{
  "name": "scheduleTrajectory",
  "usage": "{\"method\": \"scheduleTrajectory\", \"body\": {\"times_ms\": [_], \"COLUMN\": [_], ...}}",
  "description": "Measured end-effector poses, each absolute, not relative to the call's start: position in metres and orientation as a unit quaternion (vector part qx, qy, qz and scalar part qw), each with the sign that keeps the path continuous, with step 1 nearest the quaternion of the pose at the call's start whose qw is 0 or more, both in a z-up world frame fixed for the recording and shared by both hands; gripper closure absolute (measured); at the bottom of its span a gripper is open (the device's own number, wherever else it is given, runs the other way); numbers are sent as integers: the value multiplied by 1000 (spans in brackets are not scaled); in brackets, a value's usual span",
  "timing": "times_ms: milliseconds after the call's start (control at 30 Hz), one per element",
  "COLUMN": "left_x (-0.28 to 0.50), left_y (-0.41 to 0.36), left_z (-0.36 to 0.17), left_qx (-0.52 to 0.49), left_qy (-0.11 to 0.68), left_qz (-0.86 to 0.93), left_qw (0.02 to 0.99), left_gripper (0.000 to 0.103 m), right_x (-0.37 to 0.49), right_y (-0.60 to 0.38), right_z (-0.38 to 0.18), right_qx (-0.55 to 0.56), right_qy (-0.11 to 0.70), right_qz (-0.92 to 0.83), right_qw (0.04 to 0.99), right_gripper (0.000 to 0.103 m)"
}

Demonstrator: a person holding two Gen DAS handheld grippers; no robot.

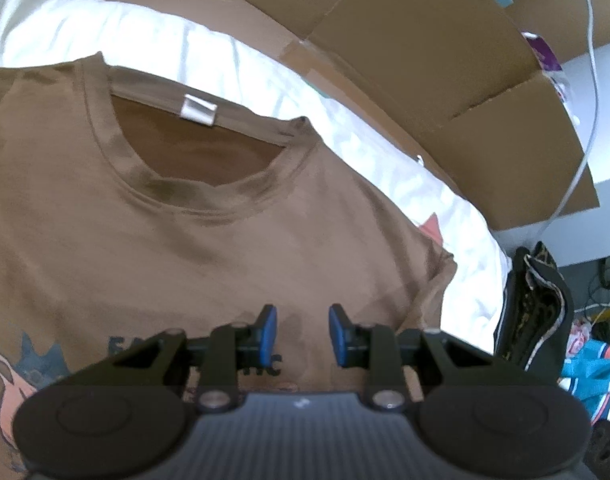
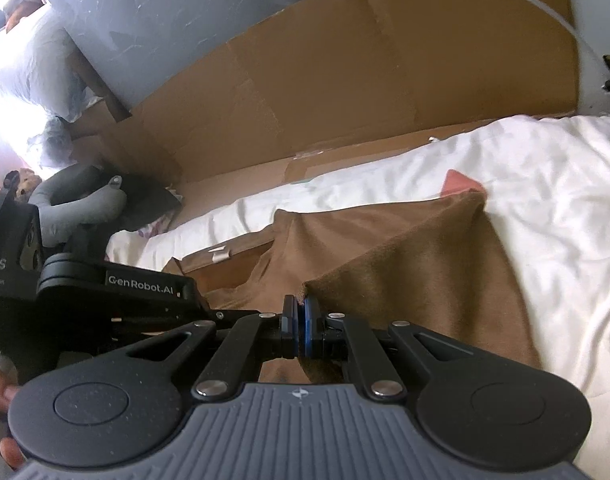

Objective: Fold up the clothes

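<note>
A brown T-shirt (image 1: 225, 240) lies face up on the white bedding (image 1: 445, 208), its collar with a white label (image 1: 199, 109) toward the far side. Over the chest print hovers my left gripper (image 1: 303, 334), open, with nothing between its blue pads. In the right wrist view my right gripper (image 2: 301, 328) is shut on an edge of the T-shirt (image 2: 425, 280). The cloth there is lifted and doubled over toward the shirt's middle. The left tool's black body (image 2: 137, 292) sits close on the left of that view.
A cardboard wall (image 1: 405, 40) runs along the bed's far side, with a white cable (image 1: 593, 80) over it. A black bag (image 1: 537, 312) and a blue garment (image 1: 593, 372) lie off the bed's right edge. A grey neck pillow (image 2: 81, 204) rests at the far left.
</note>
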State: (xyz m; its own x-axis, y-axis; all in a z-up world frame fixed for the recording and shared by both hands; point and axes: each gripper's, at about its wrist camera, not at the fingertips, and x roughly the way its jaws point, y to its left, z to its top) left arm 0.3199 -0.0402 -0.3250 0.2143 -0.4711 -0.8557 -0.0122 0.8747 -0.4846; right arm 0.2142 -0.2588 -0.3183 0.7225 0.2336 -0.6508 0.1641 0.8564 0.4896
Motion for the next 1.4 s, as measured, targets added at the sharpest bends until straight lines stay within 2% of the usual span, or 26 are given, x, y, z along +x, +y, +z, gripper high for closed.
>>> {"method": "scheduleTrajectory", "body": {"times_ms": [100,200,233,267,567,1100,1200,1267,1333,1400], "left_x": [322,323,323,322,316,307,307,307,306,305], "left_y": [-33,-30,-31,-32,-57,-90,-91,-91,-91,-91], "left_z": [-327,-329,-329,-330,-327,-351,-353,-353,-352,-350], "left_qx": [-205,-207,-206,-204,-146,-79,-74,-75,-80,-81], "left_qy": [608,609,609,609,588,575,570,570,569,564], "left_qz": [-145,-140,-140,-141,-154,-173,-174,-175,-182,-182], "left_qw": [753,753,753,753,781,796,799,799,798,801], "left_gripper": [73,73,72,72,57,57,60,81,94,99], "right_x": [220,216,214,211,177,85,76,75,77,82], "right_y": [-253,-251,-253,-255,-302,-381,-383,-383,-380,-377], "right_z": [-322,-322,-321,-320,-313,-356,-363,-367,-369,-368], "right_qx": [278,278,278,279,289,279,272,268,265,261], "right_qy": [384,385,383,381,367,408,418,422,424,424], "right_qz": [27,28,26,23,-27,-107,-106,-102,-98,-93], "right_qw": [880,879,880,881,884,863,860,860,861,862], "right_gripper": [96,77,66,62,62,62,62,62,62,62]}}
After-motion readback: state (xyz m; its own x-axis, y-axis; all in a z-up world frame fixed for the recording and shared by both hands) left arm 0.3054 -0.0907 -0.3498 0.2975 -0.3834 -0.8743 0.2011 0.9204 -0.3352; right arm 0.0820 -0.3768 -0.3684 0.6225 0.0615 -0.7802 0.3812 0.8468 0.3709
